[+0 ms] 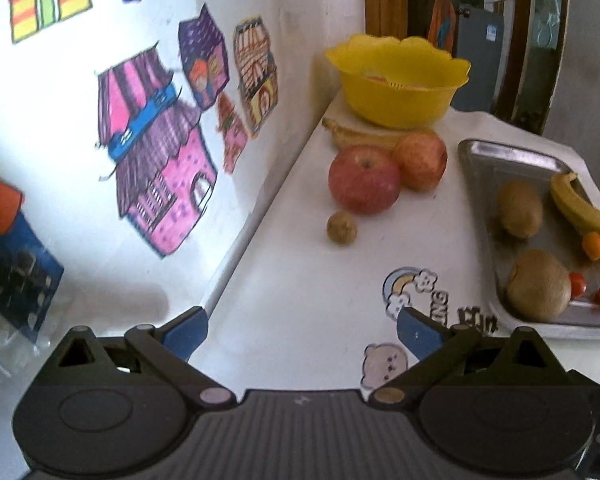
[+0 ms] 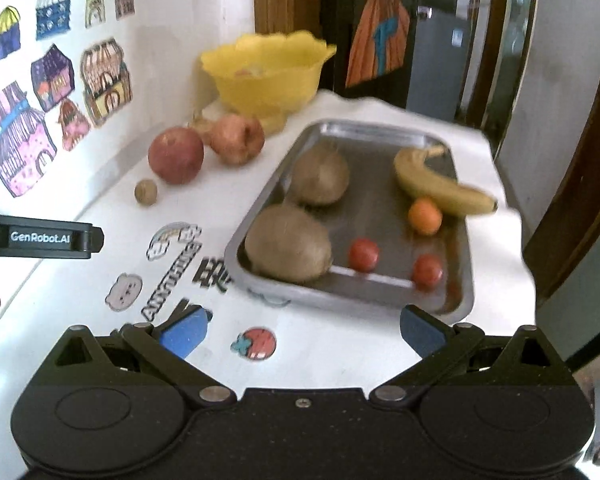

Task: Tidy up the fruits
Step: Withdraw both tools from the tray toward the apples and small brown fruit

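Note:
A metal tray point(image 2: 456, 292) point(image 1: 476, 168) holds two kiwis point(image 2: 288, 244) point(image 1: 538, 284), a banana point(image 2: 440, 184) point(image 1: 580, 208), a small orange fruit point(image 2: 425, 216) and two red tomatoes point(image 2: 363, 255). Left of the tray lie two red apples point(image 1: 364, 180) point(image 2: 176, 160), a small brown fruit point(image 1: 341, 228) point(image 2: 145, 192) and a second banana point(image 1: 360, 136). A yellow bowl point(image 1: 398, 80) point(image 2: 264, 72) stands at the back. My left gripper point(image 1: 302, 334) is open over bare tabletop. My right gripper point(image 2: 304, 328) is open just short of the tray's near edge.
The white table point(image 1: 300, 280) carries cartoon stickers point(image 2: 256, 344) and runs along a wall point(image 1: 80, 120) with paper house drawings on the left. The left gripper's body point(image 2: 40, 238) juts in at the left of the right wrist view. A dark doorway lies behind the table.

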{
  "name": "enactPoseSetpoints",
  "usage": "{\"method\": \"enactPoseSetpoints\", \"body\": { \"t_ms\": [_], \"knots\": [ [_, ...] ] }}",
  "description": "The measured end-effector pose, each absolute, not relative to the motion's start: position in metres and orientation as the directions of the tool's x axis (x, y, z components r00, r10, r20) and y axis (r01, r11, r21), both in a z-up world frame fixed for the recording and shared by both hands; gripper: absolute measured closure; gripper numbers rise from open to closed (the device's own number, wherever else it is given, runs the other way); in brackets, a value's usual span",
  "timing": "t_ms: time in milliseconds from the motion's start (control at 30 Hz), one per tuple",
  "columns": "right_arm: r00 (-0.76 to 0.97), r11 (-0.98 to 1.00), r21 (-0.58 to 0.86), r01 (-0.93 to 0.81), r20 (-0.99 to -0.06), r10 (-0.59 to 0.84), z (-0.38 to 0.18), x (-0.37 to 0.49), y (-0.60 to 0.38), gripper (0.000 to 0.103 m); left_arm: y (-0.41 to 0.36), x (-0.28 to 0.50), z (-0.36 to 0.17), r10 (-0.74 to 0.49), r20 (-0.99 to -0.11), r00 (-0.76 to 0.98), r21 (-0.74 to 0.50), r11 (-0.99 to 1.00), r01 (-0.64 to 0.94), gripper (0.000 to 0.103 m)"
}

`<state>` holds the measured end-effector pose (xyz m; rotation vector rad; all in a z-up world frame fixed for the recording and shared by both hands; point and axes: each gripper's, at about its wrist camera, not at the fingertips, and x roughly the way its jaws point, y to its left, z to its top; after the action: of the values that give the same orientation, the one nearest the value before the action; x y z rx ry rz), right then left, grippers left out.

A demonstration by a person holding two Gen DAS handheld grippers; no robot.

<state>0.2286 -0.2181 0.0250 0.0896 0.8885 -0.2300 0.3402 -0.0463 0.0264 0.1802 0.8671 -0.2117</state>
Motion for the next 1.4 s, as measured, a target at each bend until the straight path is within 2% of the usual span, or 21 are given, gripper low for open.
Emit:
{"method": "enactPoseSetpoints", "body": {
  "t_ms": [333,1167,1267,1400],
  "knots": [
    [0.524,0.967,0.038,0.253,-0.845,-0.104,0.011,0.240,-0.217,0.001,-0.049,0.339,0.016,-0.069,-0.795,0.602,0.117,0.957,0.264,0.001],
    [0.522,0.980,0.117,0.162,-0.853,0.016,0.030,0.277,-0.225,0.001,-0.074,0.361,0.012,-0.054,-0.806,0.589,0.115,0.963,0.245,0.001],
    [0.549,0.979,0.146,0.139,-0.835,0.046,0.039,0.280,-0.226,0.001,-0.078,0.366,0.010,-0.055,-0.806,0.590,0.110,0.964,0.240,0.001],
    [0.641,0.976,0.199,0.089,-0.762,0.097,0.053,0.286,-0.233,0.001,-0.085,0.373,0.008,-0.068,-0.799,0.598,0.099,0.965,0.242,0.001]
  ]
}}
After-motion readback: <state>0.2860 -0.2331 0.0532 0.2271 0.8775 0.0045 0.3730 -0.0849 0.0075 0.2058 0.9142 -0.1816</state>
